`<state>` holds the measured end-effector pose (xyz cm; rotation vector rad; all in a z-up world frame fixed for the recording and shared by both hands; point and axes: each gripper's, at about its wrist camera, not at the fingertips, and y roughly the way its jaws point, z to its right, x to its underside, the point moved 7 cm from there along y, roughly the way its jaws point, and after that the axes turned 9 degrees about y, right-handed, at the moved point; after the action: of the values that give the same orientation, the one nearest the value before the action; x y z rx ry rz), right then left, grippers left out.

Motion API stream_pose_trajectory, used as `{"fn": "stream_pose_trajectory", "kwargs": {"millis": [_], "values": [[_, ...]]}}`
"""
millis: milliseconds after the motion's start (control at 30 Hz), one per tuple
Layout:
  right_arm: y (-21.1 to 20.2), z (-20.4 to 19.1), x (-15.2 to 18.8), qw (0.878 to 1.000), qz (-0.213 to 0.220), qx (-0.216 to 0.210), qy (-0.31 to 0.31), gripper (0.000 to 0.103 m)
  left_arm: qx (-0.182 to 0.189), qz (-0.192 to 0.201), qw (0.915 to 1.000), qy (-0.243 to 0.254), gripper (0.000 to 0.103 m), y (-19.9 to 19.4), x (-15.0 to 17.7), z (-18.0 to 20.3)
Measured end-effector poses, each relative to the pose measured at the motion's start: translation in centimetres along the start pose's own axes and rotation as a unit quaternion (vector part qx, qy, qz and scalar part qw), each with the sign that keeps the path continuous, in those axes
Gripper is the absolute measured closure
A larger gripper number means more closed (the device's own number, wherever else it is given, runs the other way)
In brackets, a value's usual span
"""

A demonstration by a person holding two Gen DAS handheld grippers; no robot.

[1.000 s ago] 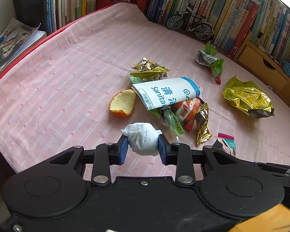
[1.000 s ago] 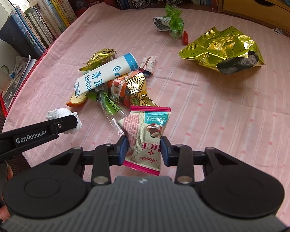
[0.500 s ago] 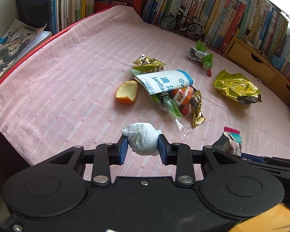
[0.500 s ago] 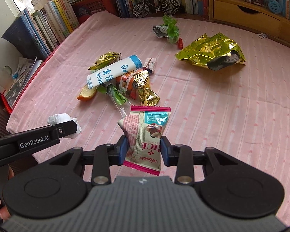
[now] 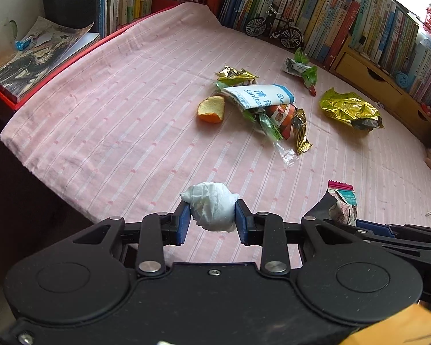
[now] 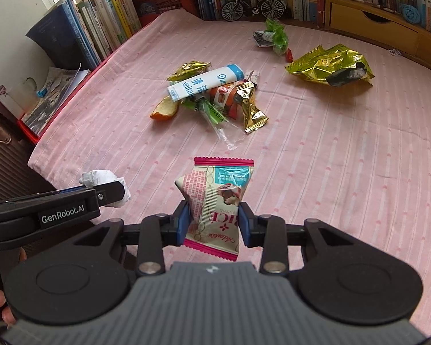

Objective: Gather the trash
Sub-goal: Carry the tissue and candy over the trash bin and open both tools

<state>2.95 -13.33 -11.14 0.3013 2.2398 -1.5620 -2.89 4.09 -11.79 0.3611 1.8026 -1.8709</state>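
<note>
Pink striped bedspread (image 5: 106, 120) walled by bookshelves. Left gripper (image 5: 212, 221) pinching a tissue ball (image 5: 211, 205), right gripper (image 6: 214, 221) pinching a snack wrapper (image 6: 215, 201), both above the near edge. Still lying mid-cloth: wrapper pile (image 6: 215, 97), orange peel (image 5: 211, 109); gold bag (image 6: 330, 66) toward the far right corner.

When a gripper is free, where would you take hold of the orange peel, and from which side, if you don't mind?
Grip the orange peel across its narrow width, coming from above. It lies as a curved wedge on the cloth, apart from the wrapper pile's left edge, so the fingers should fit on both sides. Its raised, pale cut edge probably gives the pads something to press on.
</note>
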Motion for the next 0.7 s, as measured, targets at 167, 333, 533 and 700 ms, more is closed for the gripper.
{"fn": "stream_pose_trajectory", "kwargs": {"millis": [167, 333, 533, 700], "values": [[-0.4, -1.4, 2.1, 1.0, -0.007, -0.004, -0.011, 0.062, -0.002, -0.005, 1.0, -0.004, 0.072, -1.0, 2.3, -1.4], [-0.3, -2.8, 5.3, 0.999, -0.03, -0.007, -0.028, 0.062, -0.005, -0.019, 0.9996, -0.021, 0.072, -1.6, 5.4, -3.4], [0.3, -4.2, 9.2, 0.997, -0.06, -0.018, -0.039, 0.062, -0.013, -0.045, 0.998, -0.043, 0.072, -1.8, 10.0, -5.8], [1.4, -5.3, 12.3, 0.995, -0.089, -0.03, -0.039, 0.062, -0.017, -0.078, 0.9949, -0.061, 0.072, -1.5, 14.2, -7.8]]}}
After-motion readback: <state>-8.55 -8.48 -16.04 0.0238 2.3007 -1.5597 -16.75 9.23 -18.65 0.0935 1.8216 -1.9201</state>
